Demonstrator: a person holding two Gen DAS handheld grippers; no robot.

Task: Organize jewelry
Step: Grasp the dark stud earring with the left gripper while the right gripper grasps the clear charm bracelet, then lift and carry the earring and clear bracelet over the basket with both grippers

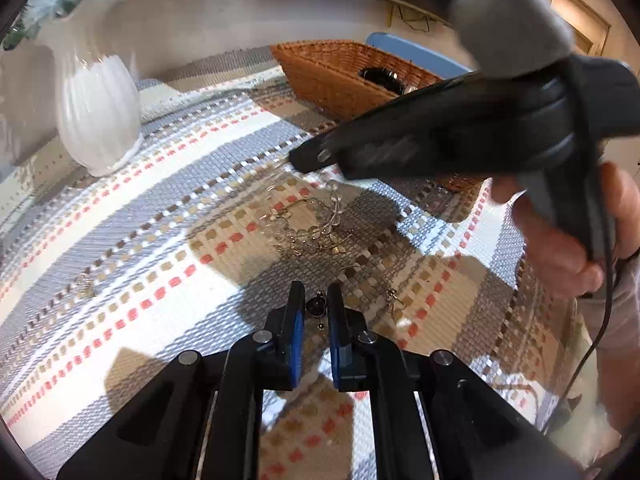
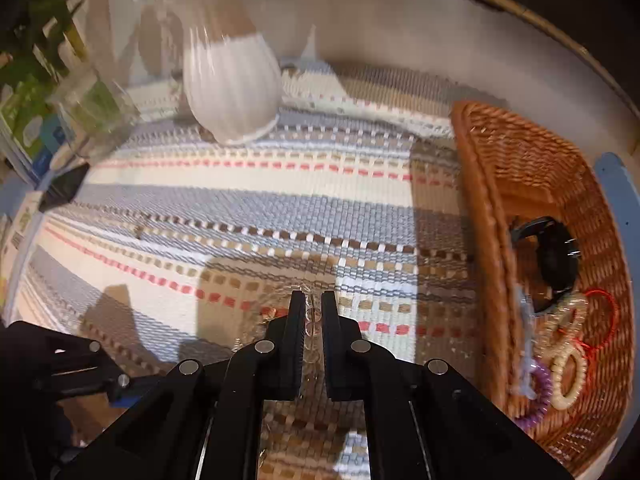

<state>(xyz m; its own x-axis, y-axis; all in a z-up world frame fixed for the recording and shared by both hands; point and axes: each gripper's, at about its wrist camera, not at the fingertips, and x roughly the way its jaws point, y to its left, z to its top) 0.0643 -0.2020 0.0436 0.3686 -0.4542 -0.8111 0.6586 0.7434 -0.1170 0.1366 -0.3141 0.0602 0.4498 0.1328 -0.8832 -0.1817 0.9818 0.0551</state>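
Low over the striped woven cloth (image 1: 132, 216), my left gripper (image 1: 316, 294) is shut on a small dark bead earring (image 1: 316, 306). A clear bead bracelet (image 1: 316, 220) lies further out among thin gold chains (image 1: 298, 249). My right gripper (image 1: 301, 159) reaches in from the right, held by a hand (image 1: 560, 236), and a blurred clear strand hangs from its tip. In the right wrist view that gripper (image 2: 313, 301) is shut on clear beads (image 2: 313, 318) just above the cloth (image 2: 240, 200).
A wicker basket (image 1: 332, 76) (image 2: 520, 152) stands to the right, holding a black item (image 2: 554, 256), bracelets (image 2: 568, 376), a red cord and a purple coil. A white ribbed vase (image 1: 98, 116) (image 2: 232, 92) stands at the back. Loose gold pieces (image 1: 394, 296) lie nearby. A glass with greenery (image 2: 92, 112) is far left.
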